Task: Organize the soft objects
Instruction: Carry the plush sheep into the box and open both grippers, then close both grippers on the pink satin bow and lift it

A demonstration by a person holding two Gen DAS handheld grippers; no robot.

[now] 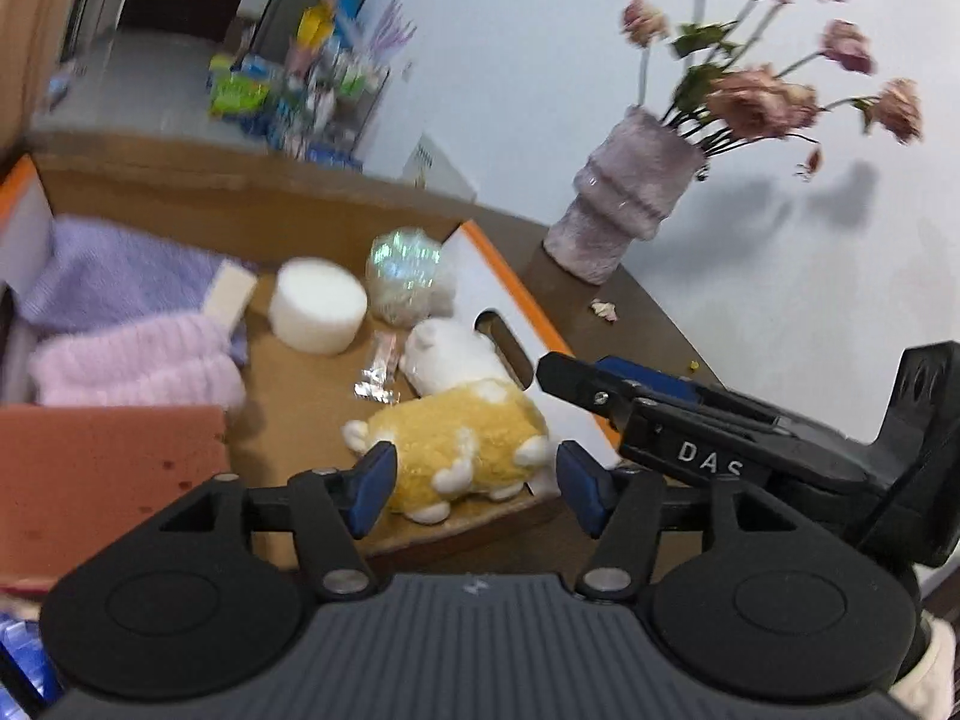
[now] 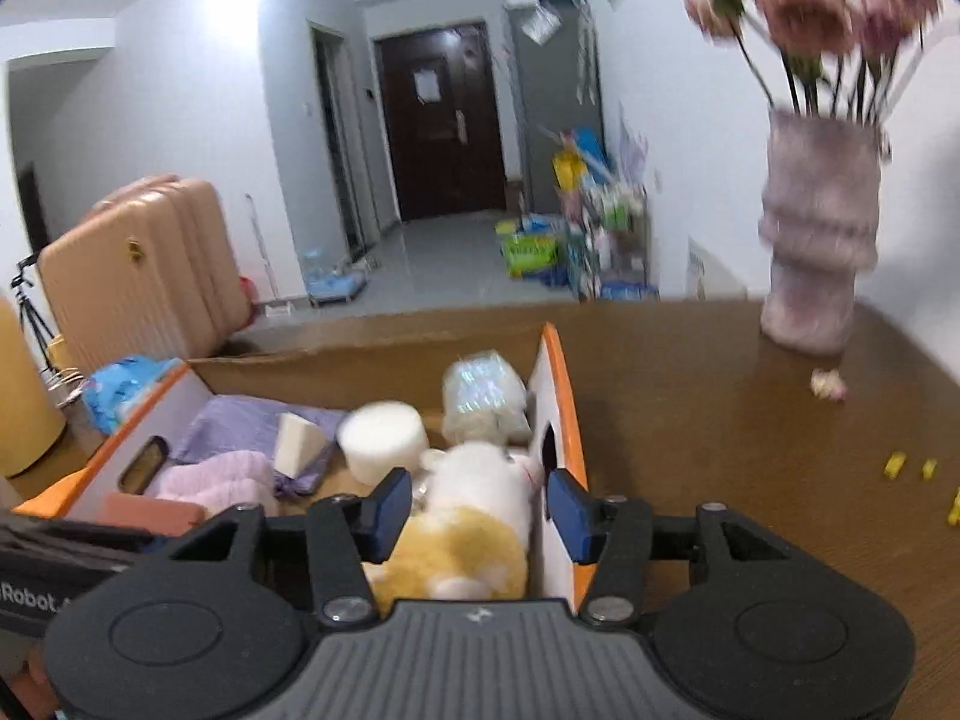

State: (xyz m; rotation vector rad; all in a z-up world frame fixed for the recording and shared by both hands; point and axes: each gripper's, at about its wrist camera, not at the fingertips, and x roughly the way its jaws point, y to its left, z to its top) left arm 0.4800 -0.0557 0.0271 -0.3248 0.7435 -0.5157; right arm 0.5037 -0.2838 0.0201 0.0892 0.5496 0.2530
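A yellow and white plush toy (image 1: 456, 444) (image 2: 474, 516) lies in a cardboard box (image 1: 498, 294) (image 2: 561, 396) against its right wall. My left gripper (image 1: 477, 480) hovers open just above the toy, its blue pads apart from the fur. My right gripper (image 2: 480, 504) is open too, with the toy and the box wall showing between its fingers; in the left wrist view it reaches in from the right (image 1: 558, 372). Also in the box are a white foam cylinder (image 1: 318, 315), a shiny bag (image 1: 408, 276), a purple cloth (image 1: 114, 276), a pink knit (image 1: 138, 366) and a sponge wedge (image 1: 231, 294).
A reddish block (image 1: 102, 468) sits at the box's near left. On the wooden table (image 2: 720, 450) right of the box stand a fuzzy vase of pink flowers (image 1: 624, 204) (image 2: 816, 252), a fallen petal (image 1: 603, 309) and small yellow bits (image 2: 894, 465). A suitcase (image 2: 138, 270) stands beyond.
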